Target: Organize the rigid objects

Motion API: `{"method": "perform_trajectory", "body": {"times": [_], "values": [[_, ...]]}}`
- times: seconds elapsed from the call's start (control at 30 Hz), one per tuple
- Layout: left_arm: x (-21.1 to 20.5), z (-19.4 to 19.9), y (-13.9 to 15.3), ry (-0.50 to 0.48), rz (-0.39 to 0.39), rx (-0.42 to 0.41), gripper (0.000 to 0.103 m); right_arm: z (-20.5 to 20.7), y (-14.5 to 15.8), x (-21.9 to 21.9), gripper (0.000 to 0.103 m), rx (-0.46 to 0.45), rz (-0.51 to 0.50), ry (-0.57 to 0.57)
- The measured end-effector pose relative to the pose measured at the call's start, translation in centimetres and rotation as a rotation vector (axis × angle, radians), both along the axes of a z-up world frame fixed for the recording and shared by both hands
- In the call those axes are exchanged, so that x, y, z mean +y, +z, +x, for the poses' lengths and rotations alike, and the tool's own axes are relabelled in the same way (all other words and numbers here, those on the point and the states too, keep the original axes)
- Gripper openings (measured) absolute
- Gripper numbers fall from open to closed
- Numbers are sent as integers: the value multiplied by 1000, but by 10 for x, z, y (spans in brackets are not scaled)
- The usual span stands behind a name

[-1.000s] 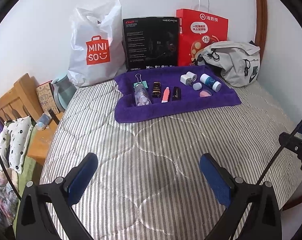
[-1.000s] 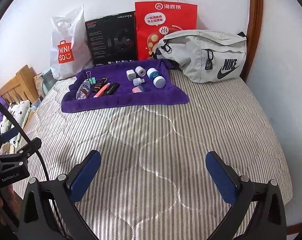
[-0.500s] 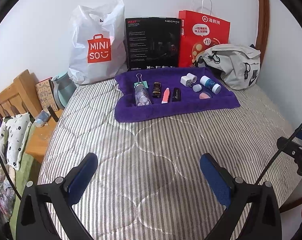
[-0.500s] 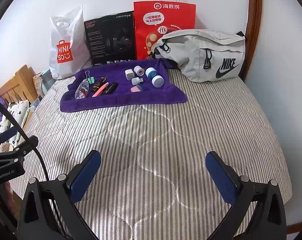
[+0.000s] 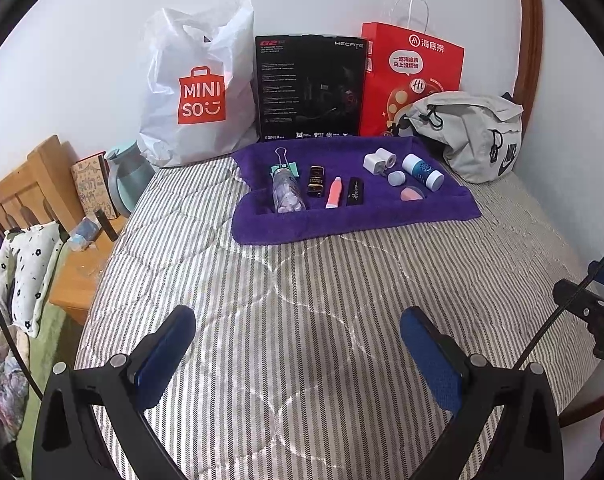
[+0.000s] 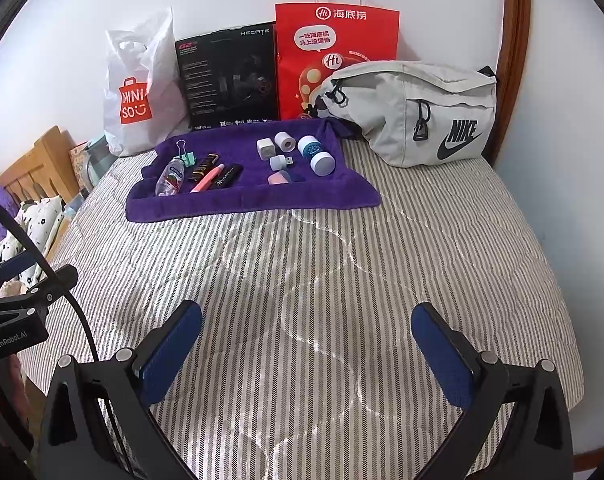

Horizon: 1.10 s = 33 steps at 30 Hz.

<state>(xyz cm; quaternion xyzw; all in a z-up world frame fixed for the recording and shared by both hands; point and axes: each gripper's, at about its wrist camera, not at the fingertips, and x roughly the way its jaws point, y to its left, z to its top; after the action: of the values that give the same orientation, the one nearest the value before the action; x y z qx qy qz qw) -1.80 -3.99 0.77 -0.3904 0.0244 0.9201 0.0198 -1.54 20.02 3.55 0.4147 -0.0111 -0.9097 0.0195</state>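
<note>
At 12 o'clock from your left gripper [image 5: 298, 344] a purple towel [image 5: 341, 220] lay on the striped quilt [image 5: 302, 300], its near and left edges rolled up into a shallow lip so it served as a tray. On its left half, running left to right, you had a green binder clip [image 5: 284, 166] touching the top of a small clear bottle [image 5: 288, 196], then a dark gold-printed tube [image 5: 315, 180], a pink tube [image 5: 334, 193] and a black tube [image 5: 355, 192], all lying lengthwise side by side. On the right half sat a white cube plug [image 5: 371, 162] with a white roll [image 5: 389, 159] against it, a small white USB plug [image 5: 396, 178], a pink sponge [image 5: 411, 192] and a blue-and-white jar [image 5: 423, 172] on its side.

Behind the towel, at 11 to 1 o'clock against the wall, stood a white Miniso bag [image 5: 198, 92], a black box [image 5: 309, 88] and a red paper bag [image 5: 411, 72]; their contents were hidden. A grey Nike pouch [image 6: 413, 108] lay zipped at 1 o'clock from your right gripper [image 6: 307, 352], just beside the towel's far right corner.

Both grippers had their jaws spread wide, holding nothing, and hovered over bare quilt well short of the towel. The quilt between your grippers and the towel's near edge was open. The bed edge fell away at 9 o'clock toward a wooden nightstand [image 5: 78, 280], and the wall closed in at 3 o'clock.
</note>
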Motion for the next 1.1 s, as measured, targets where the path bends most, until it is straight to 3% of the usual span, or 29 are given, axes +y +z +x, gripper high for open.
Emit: {"method": "perform_trajectory", "body": {"times": [1.1], "values": [[-8,2,3,14,-6,4,103,2,0,-6,103,4,-1,9]]}}
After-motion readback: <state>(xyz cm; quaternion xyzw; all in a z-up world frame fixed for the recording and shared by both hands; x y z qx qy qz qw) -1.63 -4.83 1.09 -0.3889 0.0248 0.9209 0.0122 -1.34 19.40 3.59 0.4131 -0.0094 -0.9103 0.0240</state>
